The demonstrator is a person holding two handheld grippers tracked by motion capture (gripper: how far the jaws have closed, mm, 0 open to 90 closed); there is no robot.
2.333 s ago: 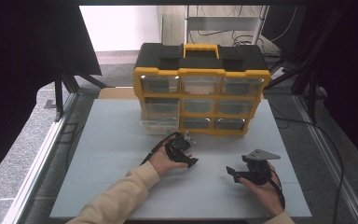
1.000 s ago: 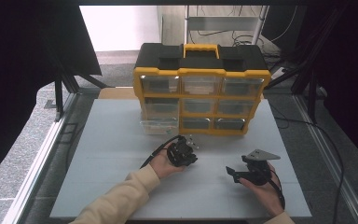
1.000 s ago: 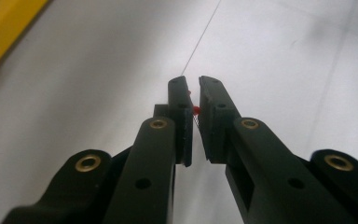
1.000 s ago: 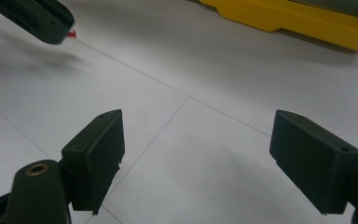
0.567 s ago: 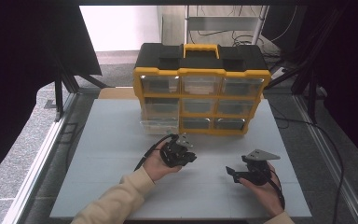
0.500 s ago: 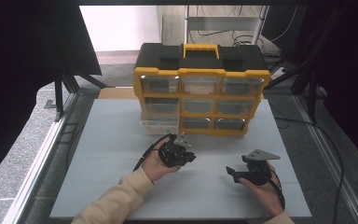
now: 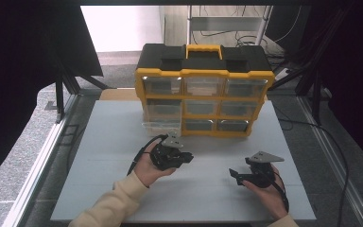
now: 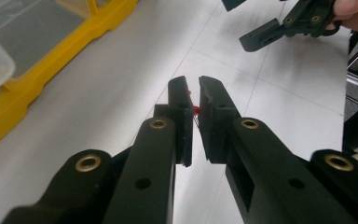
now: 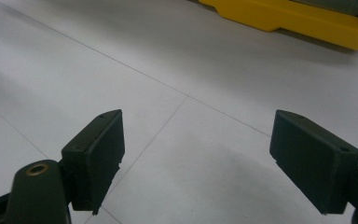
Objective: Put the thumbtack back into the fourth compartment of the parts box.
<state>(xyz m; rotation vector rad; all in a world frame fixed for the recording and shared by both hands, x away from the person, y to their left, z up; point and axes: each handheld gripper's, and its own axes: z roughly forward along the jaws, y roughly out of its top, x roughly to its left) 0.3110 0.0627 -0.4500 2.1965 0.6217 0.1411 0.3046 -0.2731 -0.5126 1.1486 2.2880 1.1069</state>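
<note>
Pinching a tiny red piece [image 8: 196, 110], our left tool [image 8: 193, 100] points across open worktop [image 7: 208, 198]; right tool [image 9: 196, 154] gapes, holding nothing.

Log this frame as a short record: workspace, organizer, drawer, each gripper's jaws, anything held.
workspace: white table
organizer: yellow-and-black organizer at the far side of the table, clear drawers
drawer: one clear drawer at lower left pulled out
left gripper: jaws shut on a tiny red item, lifted above the table
right gripper: jaws open, nothing between them, low over the table
</note>
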